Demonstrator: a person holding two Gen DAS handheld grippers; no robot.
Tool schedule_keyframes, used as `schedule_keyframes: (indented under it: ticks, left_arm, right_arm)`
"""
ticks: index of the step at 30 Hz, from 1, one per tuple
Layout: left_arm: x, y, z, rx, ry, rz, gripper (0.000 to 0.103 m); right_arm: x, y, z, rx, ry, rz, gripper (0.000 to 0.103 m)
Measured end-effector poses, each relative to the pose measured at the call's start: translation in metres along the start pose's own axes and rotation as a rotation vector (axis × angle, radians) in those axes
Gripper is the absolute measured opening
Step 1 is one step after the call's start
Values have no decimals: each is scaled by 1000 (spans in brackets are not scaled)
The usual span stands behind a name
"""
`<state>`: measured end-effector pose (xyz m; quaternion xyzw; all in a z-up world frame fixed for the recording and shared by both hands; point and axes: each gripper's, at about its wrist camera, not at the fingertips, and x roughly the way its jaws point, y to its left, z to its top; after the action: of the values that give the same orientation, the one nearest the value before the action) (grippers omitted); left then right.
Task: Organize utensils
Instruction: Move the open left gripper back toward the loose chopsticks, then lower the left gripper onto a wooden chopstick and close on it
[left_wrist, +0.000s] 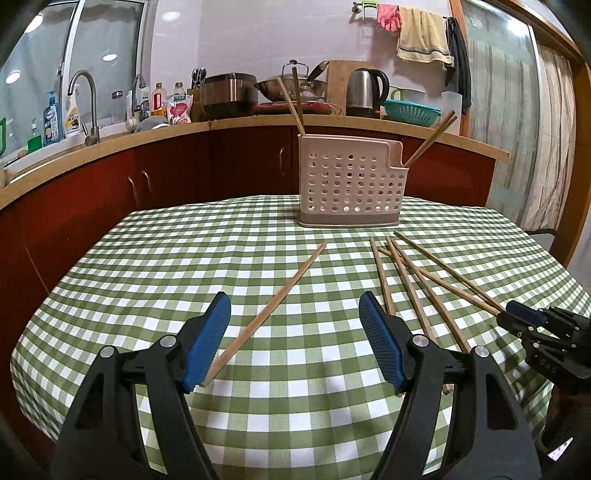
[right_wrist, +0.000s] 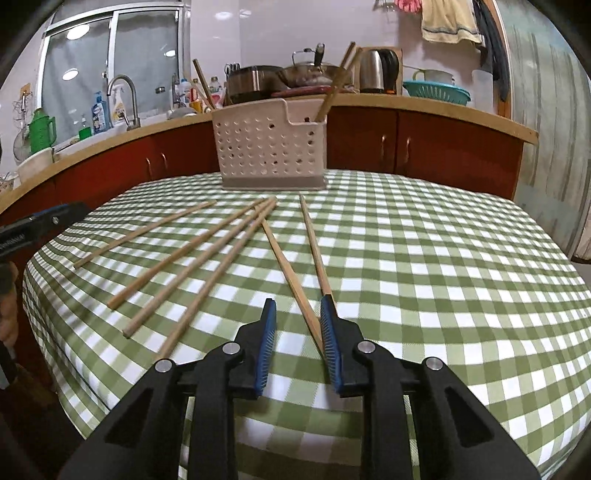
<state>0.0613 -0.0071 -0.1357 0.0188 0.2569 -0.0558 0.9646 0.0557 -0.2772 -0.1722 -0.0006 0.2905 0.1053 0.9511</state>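
A beige perforated utensil holder (left_wrist: 349, 182) stands on the green checked tablecloth (left_wrist: 184, 258), with chopsticks leaning out of both ends. It also shows in the right wrist view (right_wrist: 271, 147). My left gripper (left_wrist: 295, 314) is open, low over the cloth; a lone wooden chopstick (left_wrist: 273, 302) lies between its pads, its near end by the left pad. Several chopsticks (left_wrist: 410, 288) lie to the right. My right gripper (right_wrist: 297, 317) is partly open around the near end of one chopstick (right_wrist: 291, 280); a second (right_wrist: 314, 247) runs under the right pad. Others (right_wrist: 192, 266) lie left.
The red cabinet counter (left_wrist: 240, 123) behind the table carries a sink tap (left_wrist: 88, 107), bottles, a pot, a wok, a kettle (left_wrist: 364, 92) and a teal colander. The table edge falls off close below both grippers. My right gripper shows at the left wrist view's right edge (left_wrist: 517, 317).
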Motion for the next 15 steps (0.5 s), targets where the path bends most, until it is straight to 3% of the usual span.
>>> schedule_keyframes:
  ticks: [4,8,15]
  left_arm:
    - [1,0,-1,-3,4,-2,70]
    - [2,0,-3,-6,10,-3,69]
    - [3,-4,-5,-5,17,-14,68]
  right_arm:
    - [1,0,-3,-2,9,-4,25]
    - [0,2,-5,-8,15,-3,17]
    - [-1,0,-8,3,18,-8,17]
